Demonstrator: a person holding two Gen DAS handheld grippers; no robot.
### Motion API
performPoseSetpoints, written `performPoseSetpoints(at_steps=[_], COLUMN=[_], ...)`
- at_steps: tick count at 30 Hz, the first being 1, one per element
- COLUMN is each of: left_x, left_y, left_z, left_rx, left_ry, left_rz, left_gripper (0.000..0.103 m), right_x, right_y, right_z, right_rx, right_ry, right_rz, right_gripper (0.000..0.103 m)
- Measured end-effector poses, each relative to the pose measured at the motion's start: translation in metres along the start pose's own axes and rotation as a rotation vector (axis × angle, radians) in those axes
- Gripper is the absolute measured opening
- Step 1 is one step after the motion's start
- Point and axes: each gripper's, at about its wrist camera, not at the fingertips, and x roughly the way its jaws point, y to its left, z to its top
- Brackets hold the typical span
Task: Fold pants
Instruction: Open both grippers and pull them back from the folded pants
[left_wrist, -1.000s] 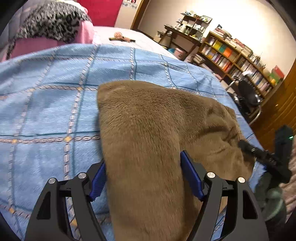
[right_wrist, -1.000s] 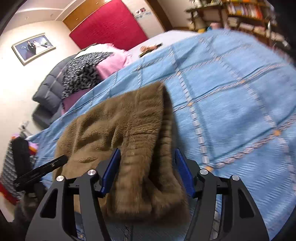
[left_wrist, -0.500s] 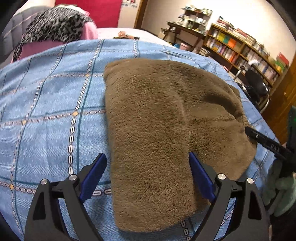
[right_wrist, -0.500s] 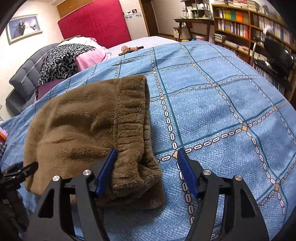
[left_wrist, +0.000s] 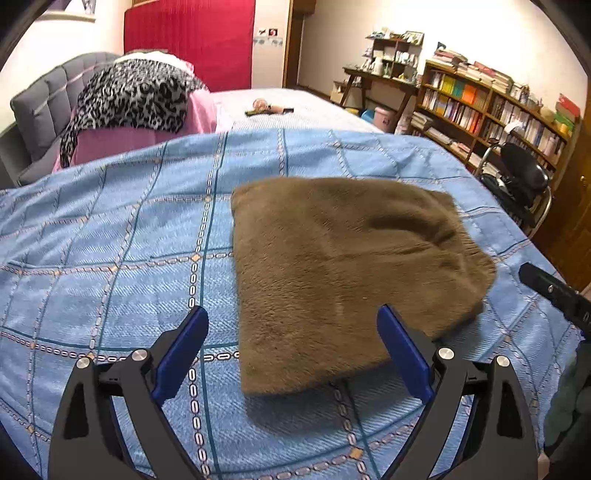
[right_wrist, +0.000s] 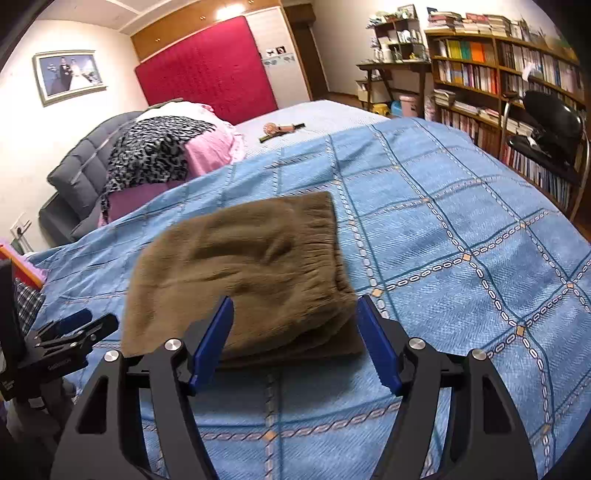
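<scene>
- Two tongs hover spread wide, gripping nothing: left tongs, right tongs.
- Folded brown fleece pants lie flat on the blue checked bedspread, just ahead of both.

- Folded brown pants occupy the blue bedspread near its front edge.
- Open bedspread flanks them; pillows crowd the headboard end.

1. Warm indoor light is filling both views evenly, with ceiling spots glowing in the right wrist view
2. Fisheye distortion is bending the bookshelves, and black vignetting is darkening the corners
3. The pants are casting a soft shadow on the blue bedspread and looking slightly blurred
</scene>
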Motion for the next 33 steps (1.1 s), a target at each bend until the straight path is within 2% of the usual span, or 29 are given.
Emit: performPoseSetpoints(at_steps=[8, 15, 21, 33], left_x=[-0.038, -0.057, -0.072, -0.1], left_y=[-0.014, -0.023, -0.027, -0.041], left_z=[-0.004, -0.009, -0.013, -0.025], left_rx=[0.035, 0.064, 0.055, 0.085], left_ry=[-0.039, -0.058, -0.083, -0.126], left_rz=[0.023, 0.06, 0.06, 0.159], left_gripper=[0.092, 0.092, 0.092, 0.092], right_x=[-0.033, -0.054, -0.072, -0.102], right_y=[0.028, 0.038, 0.046, 0.054], right_z=[-0.009, -0.015, -0.02, -0.033], right_rx=[-0.026, -0.032, -0.06, -0.08], right_ry=[-0.038, -0.062, -0.095, -0.141], right_rz=[0.027, 0.033, 0.022, 0.008], right_gripper=[0.084, 0.09, 0.098, 0.099])
